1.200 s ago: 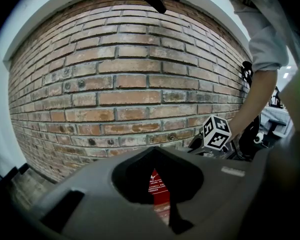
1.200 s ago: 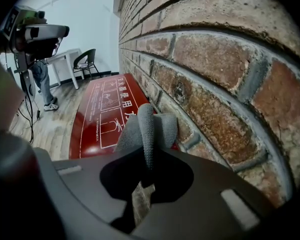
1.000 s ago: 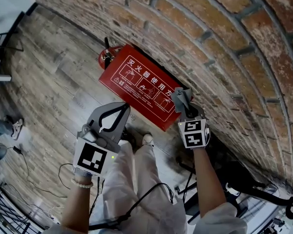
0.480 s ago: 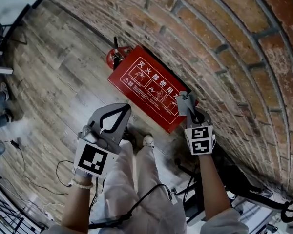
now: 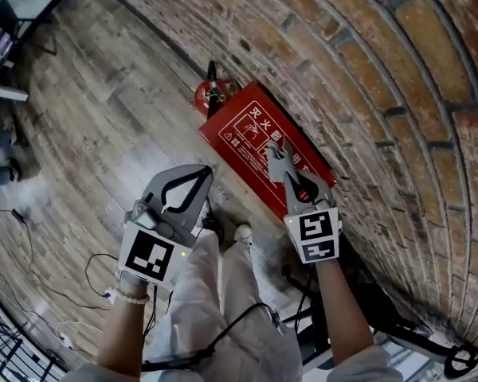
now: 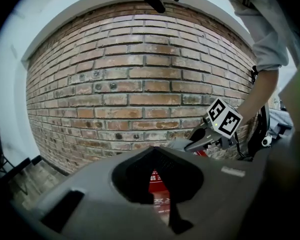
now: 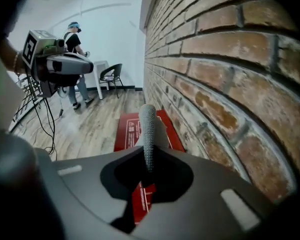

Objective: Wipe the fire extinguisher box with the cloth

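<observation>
Brick wall fills the right side here, curving round over a wooden plank floor, and right at the foot of that wall lies the red fire extinguisher box, flat on the floor with its printed white lettering facing up. The person's pale trousers run up the middle of the head view, a shoe just short of the box's near edge. Left gripper hangs over bare floor, well to the left of the box, its fingers drawn together at the tips with nothing between them; its own view shows only a sliver of the red box through the opening. Right gripper is out over the box's near end, close to the wall, and its fingers are clamped on the cloth, a grey, textured fold standing up between them in the right gripper view. The cloth sits over the box's top face; whether it touches the red surface, I can't tell. A red fire extinguisher stands just beyond the box's far corner, against the wall. Thin black cables trail over the floor at the left. Far down the room, the right gripper view catches a person standing near a dark chair.
</observation>
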{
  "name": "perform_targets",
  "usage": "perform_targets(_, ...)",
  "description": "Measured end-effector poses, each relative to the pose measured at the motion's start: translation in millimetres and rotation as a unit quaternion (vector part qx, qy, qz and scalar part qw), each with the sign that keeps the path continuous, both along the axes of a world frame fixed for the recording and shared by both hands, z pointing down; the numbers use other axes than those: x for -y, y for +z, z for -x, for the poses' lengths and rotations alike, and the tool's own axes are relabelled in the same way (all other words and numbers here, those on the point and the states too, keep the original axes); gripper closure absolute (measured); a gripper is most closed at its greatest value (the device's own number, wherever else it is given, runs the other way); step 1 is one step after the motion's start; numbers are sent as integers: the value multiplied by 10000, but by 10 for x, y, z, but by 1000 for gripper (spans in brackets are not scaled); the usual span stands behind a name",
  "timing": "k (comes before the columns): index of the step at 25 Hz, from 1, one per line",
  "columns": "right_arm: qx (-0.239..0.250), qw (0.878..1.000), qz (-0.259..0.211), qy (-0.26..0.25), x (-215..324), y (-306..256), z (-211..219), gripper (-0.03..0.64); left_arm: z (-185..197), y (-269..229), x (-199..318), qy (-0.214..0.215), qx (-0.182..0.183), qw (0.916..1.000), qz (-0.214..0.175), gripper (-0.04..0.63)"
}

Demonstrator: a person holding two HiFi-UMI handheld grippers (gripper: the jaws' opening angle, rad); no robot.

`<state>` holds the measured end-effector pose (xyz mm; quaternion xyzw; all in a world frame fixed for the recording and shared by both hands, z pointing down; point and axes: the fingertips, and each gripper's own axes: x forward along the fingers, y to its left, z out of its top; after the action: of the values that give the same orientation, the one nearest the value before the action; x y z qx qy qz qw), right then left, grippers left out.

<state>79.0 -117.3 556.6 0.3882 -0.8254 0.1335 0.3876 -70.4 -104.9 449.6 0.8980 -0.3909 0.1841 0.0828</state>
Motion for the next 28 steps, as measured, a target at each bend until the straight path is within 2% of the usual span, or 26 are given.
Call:
perform_targets(7, 276, 9974, -44, -666, 208, 14, 813, 597, 291, 26, 32, -189, 38, 9998, 3, 596)
perform_targets(13, 184, 9942, -1, -1060, 347, 196, 1266, 597, 449, 74, 20, -343, 68, 9994, 62, 596)
perform_targets(19, -42, 9915, 143, -1290, 442, 454, 1514, 597, 548, 108, 12, -445, 54, 9990, 83, 596)
perform_targets(28, -415, 9909, 465, -1191, 488, 790, 1563, 597, 608, 157, 18, -453, 59, 9989, 120, 597)
